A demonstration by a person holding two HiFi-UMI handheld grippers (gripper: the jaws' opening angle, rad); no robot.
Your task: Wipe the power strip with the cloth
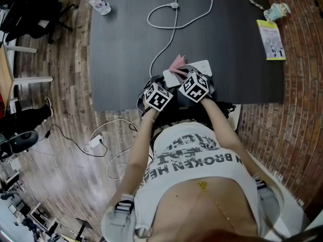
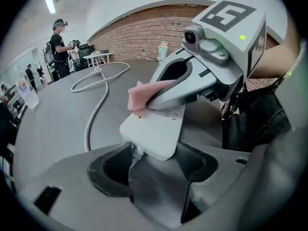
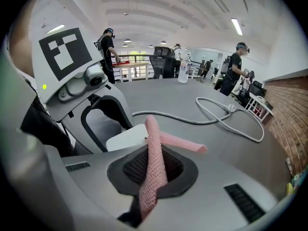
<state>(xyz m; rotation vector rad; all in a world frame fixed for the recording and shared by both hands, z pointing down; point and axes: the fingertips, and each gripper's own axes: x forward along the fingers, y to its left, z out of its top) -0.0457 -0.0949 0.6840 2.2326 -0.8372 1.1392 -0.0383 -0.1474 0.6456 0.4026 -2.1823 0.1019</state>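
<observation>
Pink cloth on the white power strip
The left hand-held gripper is closed on the strip's near end. The right hand-held gripper is closed on the cloth, which touches the strip's top, by the near edge of the worktop.

strip: on table, 6 o'clock edge, near end between left gripper jaws
cloth: in right gripper jaws, lying over strip
cable: from strip toward 12 o'clock
bottle: 10 o'clock corner
booklet: 2 o'clock
</observation>
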